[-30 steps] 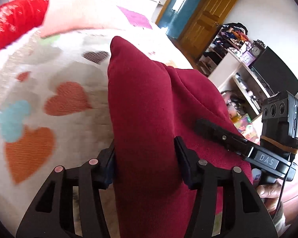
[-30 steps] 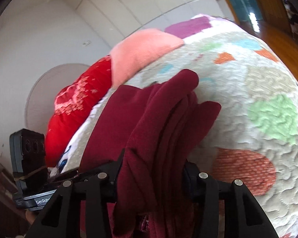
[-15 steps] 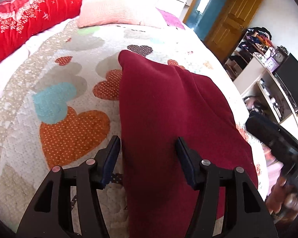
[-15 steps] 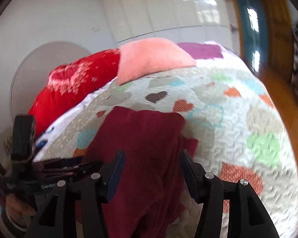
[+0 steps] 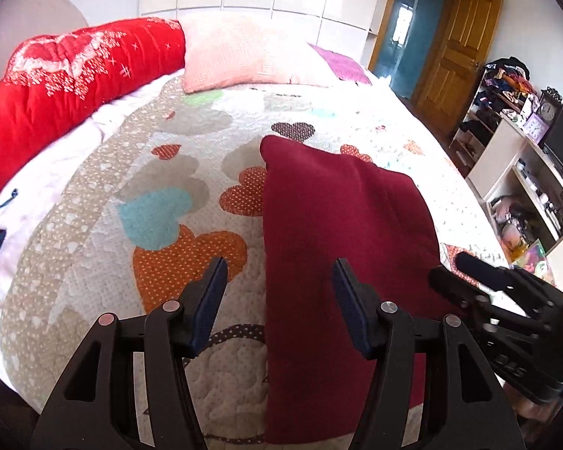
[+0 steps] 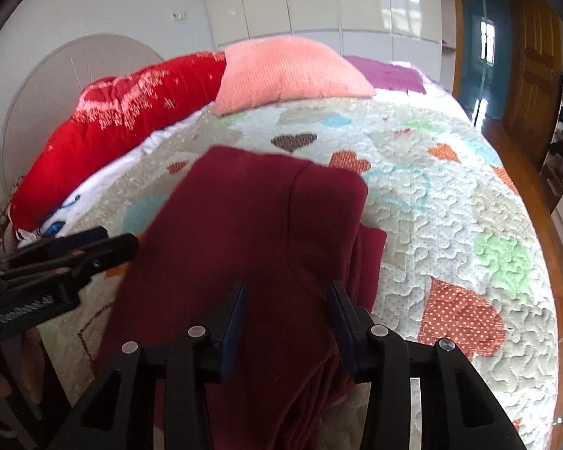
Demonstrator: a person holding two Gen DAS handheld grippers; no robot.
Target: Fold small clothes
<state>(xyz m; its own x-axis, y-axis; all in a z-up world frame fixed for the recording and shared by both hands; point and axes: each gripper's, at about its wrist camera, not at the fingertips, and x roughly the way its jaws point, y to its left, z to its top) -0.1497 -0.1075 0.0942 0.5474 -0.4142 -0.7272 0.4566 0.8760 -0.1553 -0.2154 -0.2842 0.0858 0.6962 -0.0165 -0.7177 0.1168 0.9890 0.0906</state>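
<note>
Two risks: folded maroon fleece garment (image 5: 341, 240) on heart-patterned quilt (image 5: 161, 262), loose layers at four o'clock, springing open. Left gripper (image 5: 279, 292) wide, right gripper (image 6: 285, 311) narrower, just closing, neither gripping.

a plain dark maroon folded cloth garment (image 5: 337, 225) lies on a white quilted bedspread (image 5: 94, 262) patched with orange dotted, teal, grey and green hearts. behind, a bright red quilt roll with white sparkle print (image 5: 75, 71), and a salmon-pink waffle-textured pillow (image 6: 285, 71).

Left claw (image 5: 279, 281), right claw (image 6: 286, 302): black skeletal frames, silver rivets, dark-blue pads; white lettering on body.
</note>
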